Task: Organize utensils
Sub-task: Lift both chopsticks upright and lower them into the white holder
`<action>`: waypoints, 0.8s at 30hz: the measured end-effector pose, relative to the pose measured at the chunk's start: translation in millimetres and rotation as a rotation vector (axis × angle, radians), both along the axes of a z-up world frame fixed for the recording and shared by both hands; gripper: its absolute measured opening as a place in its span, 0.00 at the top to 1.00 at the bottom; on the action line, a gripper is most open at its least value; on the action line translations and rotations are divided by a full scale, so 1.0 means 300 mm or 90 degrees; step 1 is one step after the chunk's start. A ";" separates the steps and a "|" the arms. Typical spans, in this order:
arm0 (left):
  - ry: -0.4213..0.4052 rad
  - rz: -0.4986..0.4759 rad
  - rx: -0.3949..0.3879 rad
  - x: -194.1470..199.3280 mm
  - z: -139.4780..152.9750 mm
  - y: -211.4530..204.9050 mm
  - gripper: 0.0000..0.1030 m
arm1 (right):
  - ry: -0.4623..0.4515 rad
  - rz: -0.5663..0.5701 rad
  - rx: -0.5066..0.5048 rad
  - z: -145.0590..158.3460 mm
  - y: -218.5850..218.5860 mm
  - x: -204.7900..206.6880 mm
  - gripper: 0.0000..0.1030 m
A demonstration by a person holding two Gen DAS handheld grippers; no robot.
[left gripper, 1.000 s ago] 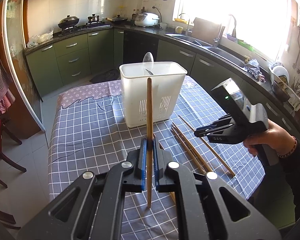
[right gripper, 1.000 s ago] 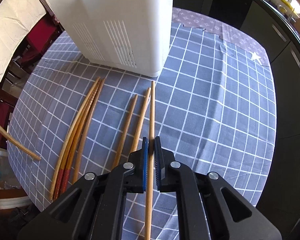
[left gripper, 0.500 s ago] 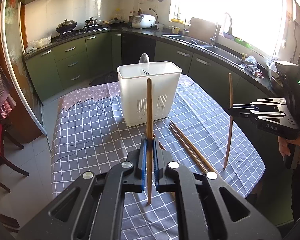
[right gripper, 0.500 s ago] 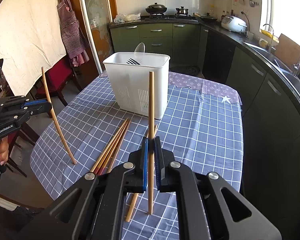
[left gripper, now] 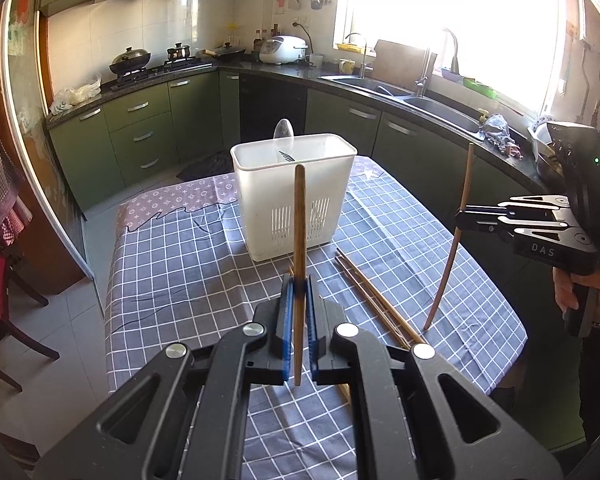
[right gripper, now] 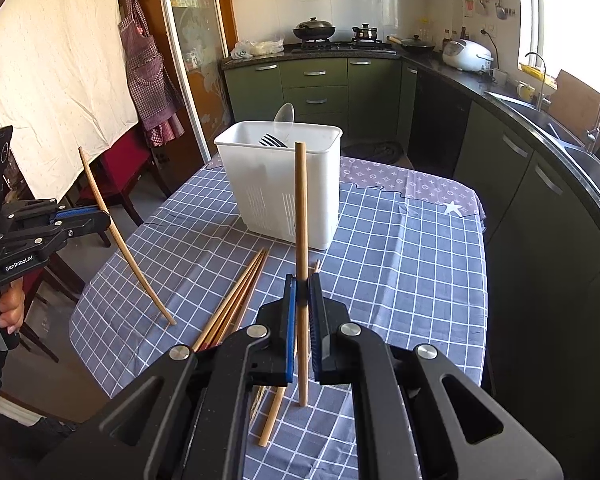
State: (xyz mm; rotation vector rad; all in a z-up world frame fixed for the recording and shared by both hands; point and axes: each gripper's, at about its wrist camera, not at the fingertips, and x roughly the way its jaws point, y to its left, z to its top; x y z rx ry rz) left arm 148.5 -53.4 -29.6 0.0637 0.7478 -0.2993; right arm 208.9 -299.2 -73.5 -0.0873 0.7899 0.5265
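Observation:
A white slotted utensil holder (left gripper: 294, 196) (right gripper: 280, 184) stands on the checked tablecloth with a spoon and a fork in it. My left gripper (left gripper: 297, 288) is shut on a dark wooden chopstick (left gripper: 299, 240) held upright above the cloth; it also shows at the left of the right wrist view (right gripper: 104, 220). My right gripper (right gripper: 301, 290) is shut on a paler chopstick (right gripper: 301, 216), also upright; in the left wrist view it appears at the right (left gripper: 460, 214) with its chopstick (left gripper: 456, 236). Several loose chopsticks (right gripper: 236, 300) (left gripper: 372, 300) lie on the cloth in front of the holder.
The table (left gripper: 172, 272) ends close on all sides. Green cabinets and a dark counter with a sink (left gripper: 420, 100) run behind and to the right. A red chair (right gripper: 116, 176) stands at the table's left. A person's hand (left gripper: 580, 288) holds the right gripper.
My right gripper has lifted its chopstick off the cloth and tipped it upright, rising clear of the table. The left gripper has kept still with its chopstick.

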 end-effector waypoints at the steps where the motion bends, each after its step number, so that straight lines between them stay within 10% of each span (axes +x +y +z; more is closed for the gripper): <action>1: -0.001 0.000 0.000 0.002 0.003 0.000 0.94 | 0.000 0.001 0.001 0.001 0.000 0.002 0.93; 14: 0.003 -0.004 -0.009 0.058 0.036 0.007 0.94 | -0.009 0.016 0.024 0.069 0.012 0.051 0.93; 24: -0.037 -0.024 -0.019 0.110 0.249 -0.015 0.94 | -0.049 0.039 0.077 0.326 0.027 0.114 0.93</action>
